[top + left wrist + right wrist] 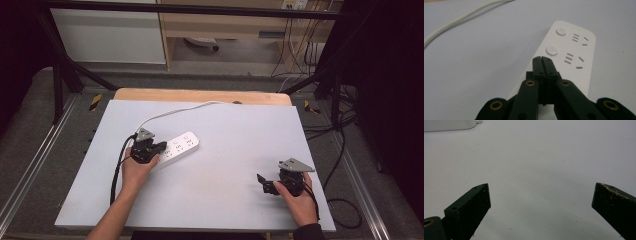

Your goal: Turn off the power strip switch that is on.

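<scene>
left gripper (pixel 541 58) closed over power strip (pixel 571 50), maybe touching

High view: camera was fixed above the person's side, looking forward and down across the whole white table (pixel 225 200), at a distance, floor and shelving beyond.

Left gripper view: camera rode on the left gripper (pixel 541 59), low and close over the table, looking along its jaws, pressed together, onto the power strip (pixel 571 50) and its cord (pixel 461 18).

Right gripper view: camera rode on the right gripper (pixel 541 195), close to the tabletop, facing between jaws set wide apart.

Shared: the power strip (pixel 180 146) appeared in all three; its end (pixel 446 125) sat at the right gripper view's top left corner.
</scene>
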A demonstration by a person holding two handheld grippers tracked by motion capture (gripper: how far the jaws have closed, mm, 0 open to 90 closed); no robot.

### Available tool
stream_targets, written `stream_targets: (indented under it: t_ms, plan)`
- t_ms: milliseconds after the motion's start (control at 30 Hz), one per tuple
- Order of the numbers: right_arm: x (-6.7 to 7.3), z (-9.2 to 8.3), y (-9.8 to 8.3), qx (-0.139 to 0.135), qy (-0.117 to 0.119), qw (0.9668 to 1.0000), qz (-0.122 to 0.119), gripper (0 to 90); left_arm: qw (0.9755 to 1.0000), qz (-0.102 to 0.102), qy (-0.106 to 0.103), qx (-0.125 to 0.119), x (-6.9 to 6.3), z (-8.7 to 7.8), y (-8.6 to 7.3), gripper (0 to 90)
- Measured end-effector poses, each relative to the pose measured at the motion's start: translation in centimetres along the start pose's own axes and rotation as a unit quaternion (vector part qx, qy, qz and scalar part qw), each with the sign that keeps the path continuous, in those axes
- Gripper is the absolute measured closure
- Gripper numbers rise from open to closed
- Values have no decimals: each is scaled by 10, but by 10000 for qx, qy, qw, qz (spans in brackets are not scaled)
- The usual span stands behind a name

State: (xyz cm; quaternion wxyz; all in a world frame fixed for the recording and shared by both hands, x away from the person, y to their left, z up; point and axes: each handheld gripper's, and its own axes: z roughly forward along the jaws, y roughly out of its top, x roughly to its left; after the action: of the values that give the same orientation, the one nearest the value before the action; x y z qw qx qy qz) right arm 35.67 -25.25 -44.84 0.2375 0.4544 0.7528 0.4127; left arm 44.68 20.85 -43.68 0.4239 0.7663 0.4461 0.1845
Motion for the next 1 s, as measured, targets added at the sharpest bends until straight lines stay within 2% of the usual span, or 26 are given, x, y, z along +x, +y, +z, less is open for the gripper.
stream_targets:
  t_ms: [400, 467, 567, 700, 1000]
  plan:
    - [0, 0, 0, 22, 13, 10000, -16, 26, 10000, 43, 69, -54, -2, 1, -1, 900]
    - [0, 1, 0, 31, 11, 10000, -18, 26, 9999, -12, 71, -79, -1, 1, -2, 900]
    - [0, 0, 0, 28, 9, 10000, -19, 26, 9999, 53, 118, -56, -3, 1, -1, 900]
    - [0, 0, 0, 20, 14, 10000, -33, 26, 10000, 8, 90, -30, -2, 0, -1, 900]
    - [0, 0, 0, 21, 18, 10000, -23, 26, 9999, 68, 139, 40, -2, 0, 0, 900]
